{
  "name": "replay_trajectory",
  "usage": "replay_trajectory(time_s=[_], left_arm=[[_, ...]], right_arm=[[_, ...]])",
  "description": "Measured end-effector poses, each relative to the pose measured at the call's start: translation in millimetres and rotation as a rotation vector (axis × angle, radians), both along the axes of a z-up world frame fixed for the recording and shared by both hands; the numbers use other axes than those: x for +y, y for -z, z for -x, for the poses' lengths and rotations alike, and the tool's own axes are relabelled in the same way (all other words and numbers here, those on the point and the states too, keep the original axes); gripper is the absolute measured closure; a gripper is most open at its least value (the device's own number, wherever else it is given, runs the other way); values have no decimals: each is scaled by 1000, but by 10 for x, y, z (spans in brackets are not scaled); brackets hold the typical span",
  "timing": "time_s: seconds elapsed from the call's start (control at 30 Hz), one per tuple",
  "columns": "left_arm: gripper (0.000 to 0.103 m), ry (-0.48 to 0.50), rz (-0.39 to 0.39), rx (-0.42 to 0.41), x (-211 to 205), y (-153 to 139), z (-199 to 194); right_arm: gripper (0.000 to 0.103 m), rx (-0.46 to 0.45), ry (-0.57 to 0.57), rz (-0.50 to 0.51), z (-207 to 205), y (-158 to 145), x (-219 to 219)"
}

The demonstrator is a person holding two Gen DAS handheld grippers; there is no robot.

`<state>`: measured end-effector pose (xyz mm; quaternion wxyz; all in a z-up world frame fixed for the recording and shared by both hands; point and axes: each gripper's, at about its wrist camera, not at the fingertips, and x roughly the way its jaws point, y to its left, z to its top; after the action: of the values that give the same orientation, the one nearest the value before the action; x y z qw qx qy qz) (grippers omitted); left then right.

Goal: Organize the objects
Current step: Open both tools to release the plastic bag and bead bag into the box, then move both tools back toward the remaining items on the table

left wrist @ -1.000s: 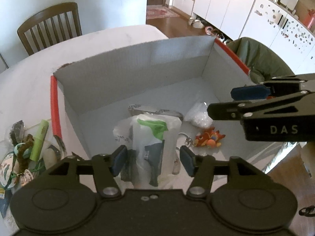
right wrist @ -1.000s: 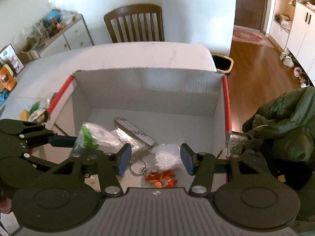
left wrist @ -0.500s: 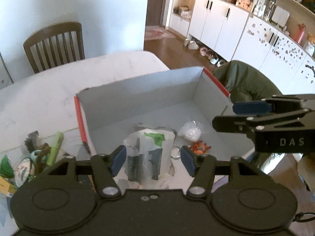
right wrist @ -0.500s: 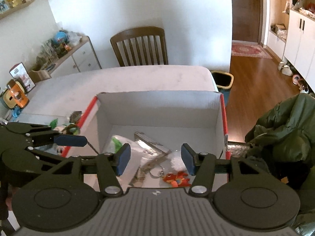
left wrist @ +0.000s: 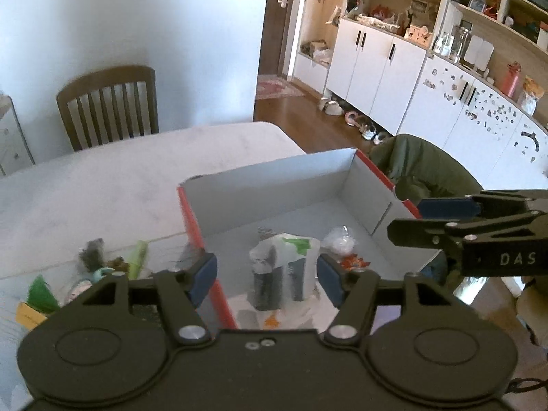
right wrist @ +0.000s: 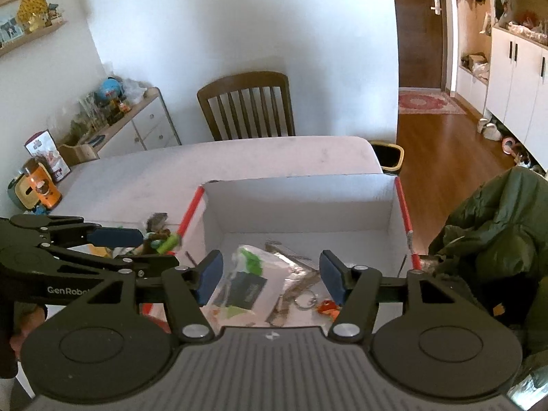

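Loose items (left wrist: pixel 102 267) lie at lower left on the table (left wrist: pixel 102 185). Left gripper (left wrist: pixel 265 275): fingers apart, empty. At centre, the box (left wrist: pixel 274 185) holds a plastic bag (left wrist: pixel 284 267). Right gripper (right wrist: pixel 270 279): fingers apart, empty.

The box (right wrist: pixel 298 205) is matt grey cardboard with glossy red edges. The bag (right wrist: pixel 253 274) inside is thin shiny plastic. The worktop (right wrist: pixel 205 171) looks smooth, the chair (right wrist: pixel 246 106) wooden.
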<state>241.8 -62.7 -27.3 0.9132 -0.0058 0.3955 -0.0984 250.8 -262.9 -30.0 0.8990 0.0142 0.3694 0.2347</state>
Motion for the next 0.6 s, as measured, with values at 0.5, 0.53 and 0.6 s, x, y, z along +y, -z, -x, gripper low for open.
replay_trajectory(time_s=[0.5, 0.53, 0.6], left_arm=[[20, -42, 12, -71, 641, -143, 351], [18, -45, 16, -78, 689, -152, 373], [16, -47, 22, -89, 775, -166, 406]], right_arm=[[21, -93, 17, -27, 484, -219, 478], [21, -100, 14, -29, 511, -224, 520], [20, -110, 6, -31, 561, -230, 594]])
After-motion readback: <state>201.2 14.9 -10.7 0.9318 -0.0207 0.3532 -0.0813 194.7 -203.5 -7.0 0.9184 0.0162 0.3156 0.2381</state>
